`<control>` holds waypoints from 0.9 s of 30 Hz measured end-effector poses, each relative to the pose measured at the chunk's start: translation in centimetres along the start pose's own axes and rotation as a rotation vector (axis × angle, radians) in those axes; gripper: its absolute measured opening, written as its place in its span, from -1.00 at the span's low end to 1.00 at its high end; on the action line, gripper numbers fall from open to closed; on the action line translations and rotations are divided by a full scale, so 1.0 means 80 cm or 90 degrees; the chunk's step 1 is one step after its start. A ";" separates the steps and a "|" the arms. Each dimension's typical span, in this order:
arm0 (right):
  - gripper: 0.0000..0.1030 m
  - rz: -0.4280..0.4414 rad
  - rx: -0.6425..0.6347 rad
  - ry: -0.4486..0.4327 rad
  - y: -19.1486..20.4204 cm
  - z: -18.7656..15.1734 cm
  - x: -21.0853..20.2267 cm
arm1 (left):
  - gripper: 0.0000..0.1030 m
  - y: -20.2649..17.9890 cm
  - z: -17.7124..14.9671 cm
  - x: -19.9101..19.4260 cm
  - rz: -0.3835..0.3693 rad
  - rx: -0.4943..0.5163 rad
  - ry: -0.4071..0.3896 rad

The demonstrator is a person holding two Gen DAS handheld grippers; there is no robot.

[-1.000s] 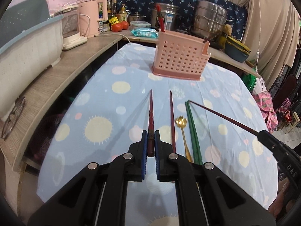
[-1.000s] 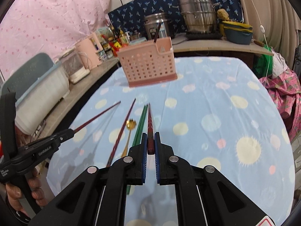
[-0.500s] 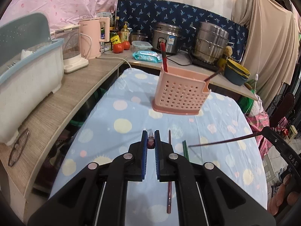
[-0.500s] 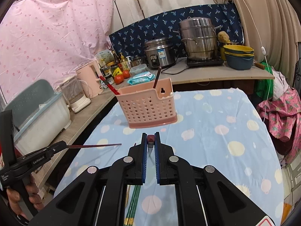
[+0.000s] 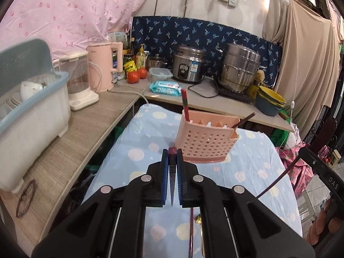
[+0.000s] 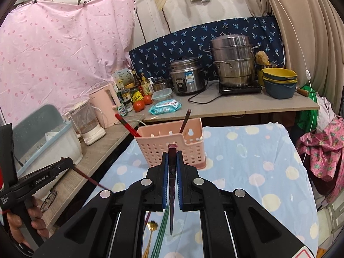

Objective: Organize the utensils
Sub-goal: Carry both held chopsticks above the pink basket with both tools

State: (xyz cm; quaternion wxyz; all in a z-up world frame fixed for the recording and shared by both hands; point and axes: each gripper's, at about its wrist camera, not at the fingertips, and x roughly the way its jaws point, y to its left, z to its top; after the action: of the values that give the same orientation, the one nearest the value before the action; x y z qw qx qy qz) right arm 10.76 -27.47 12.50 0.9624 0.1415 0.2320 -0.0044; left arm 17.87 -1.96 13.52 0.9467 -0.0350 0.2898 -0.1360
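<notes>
Each hand-held gripper is clenched on one dark red chopstick, left (image 5: pixel 172 159) and right (image 6: pixel 172 158), tips pointing down, likely so they drop straight into the pink holder (image 6: pixel 172 143) at frame centre.

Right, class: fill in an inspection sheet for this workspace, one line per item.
Surface: table under a dotted blue cloth.
Job's things: pink caddy holding two chopsticks; green chopsticks and gold spoon on the cloth.
Clutter: nothing seen on the table.
Grippers: left gripper and right gripper each shut on a dark chopstick.
Cables: black cord by the rice cooker.
Surroundings: steamer pot, dish rack.
</notes>
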 end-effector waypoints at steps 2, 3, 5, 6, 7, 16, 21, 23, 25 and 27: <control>-0.87 0.003 0.002 -0.007 -0.001 0.009 0.002 | -0.87 -0.004 0.010 -0.002 -0.004 0.004 -0.010; -0.87 0.005 0.004 -0.010 -0.001 0.014 0.003 | -0.87 -0.007 0.015 -0.003 -0.007 0.004 -0.015; -0.87 0.008 0.006 -0.016 -0.002 0.024 0.006 | -0.87 -0.010 0.024 -0.005 -0.012 0.005 -0.025; -0.87 0.008 0.005 -0.019 -0.002 0.028 0.007 | -0.87 -0.013 0.029 -0.005 -0.016 0.006 -0.029; -0.87 0.008 0.004 -0.023 -0.001 0.033 0.007 | -0.87 -0.016 0.034 -0.006 -0.019 0.008 -0.033; -0.87 -0.013 0.001 -0.063 -0.009 0.077 0.014 | -0.87 -0.055 0.094 -0.012 -0.043 0.034 -0.091; -0.87 -0.029 0.001 -0.085 -0.022 0.112 0.022 | -0.86 -0.075 0.132 -0.001 -0.063 0.051 -0.107; -0.87 -0.040 -0.005 -0.097 -0.028 0.125 0.023 | -0.86 -0.080 0.144 0.003 -0.059 0.053 -0.119; -0.87 -0.048 -0.008 -0.108 -0.031 0.139 0.026 | -0.86 -0.084 0.157 0.009 -0.055 0.056 -0.130; -0.87 -0.052 -0.009 -0.116 -0.033 0.152 0.032 | -0.86 -0.089 0.170 0.017 -0.051 0.058 -0.140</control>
State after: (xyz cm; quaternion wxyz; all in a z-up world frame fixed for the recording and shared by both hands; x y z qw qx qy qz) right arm 18.25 -33.17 21.00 0.9795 0.1239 0.1493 -0.0547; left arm 24.86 -9.32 25.14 0.9673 -0.0184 0.1760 -0.1819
